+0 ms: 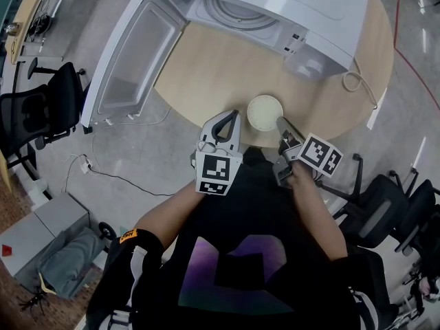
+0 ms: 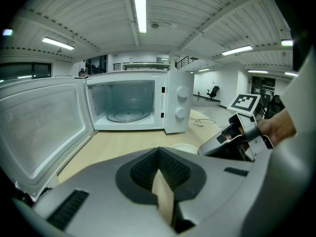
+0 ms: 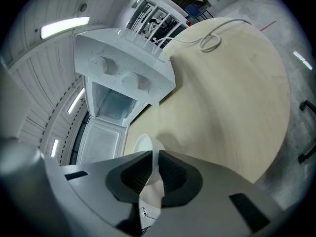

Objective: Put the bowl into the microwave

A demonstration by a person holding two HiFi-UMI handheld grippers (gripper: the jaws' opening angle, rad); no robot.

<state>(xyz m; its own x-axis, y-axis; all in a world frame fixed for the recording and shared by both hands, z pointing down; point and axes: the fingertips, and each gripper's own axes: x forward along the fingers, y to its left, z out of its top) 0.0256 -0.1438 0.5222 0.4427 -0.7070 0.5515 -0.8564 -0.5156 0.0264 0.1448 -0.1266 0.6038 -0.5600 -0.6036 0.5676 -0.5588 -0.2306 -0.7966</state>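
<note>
Bowl (image 1: 265,112) location: upright on the round wooden tabletop (image 1: 206,74), near its front edge and in front of the microwave (image 1: 275,5), well apart from the oven cavity.

At far left, an office chair (image 1: 55,98) stands on the floor. The microwave door (image 1: 130,53) is swung fully open to the left and overhangs the tabletop edge. Inside the cavity, the left gripper view shows the glass turntable (image 2: 123,116) in place.

The left hand-held gripper (image 1: 227,121) is held above the front edge of the tabletop, just left of the bowl and not touching it. Its jaws are clenched together with nothing between them.

The bowl is pale cream and round, and appears empty.

The right hand-held gripper (image 1: 282,124) meets the bowl at its right rim. In the right gripper view, the jaws are closed on the thin wall of the bowl, one jaw to each side of the wall.

Further right, a loop of white cable (image 1: 353,81) lies on the tabletop beside the microwave. More chairs (image 1: 388,208) stand on the floor at far right.
</note>
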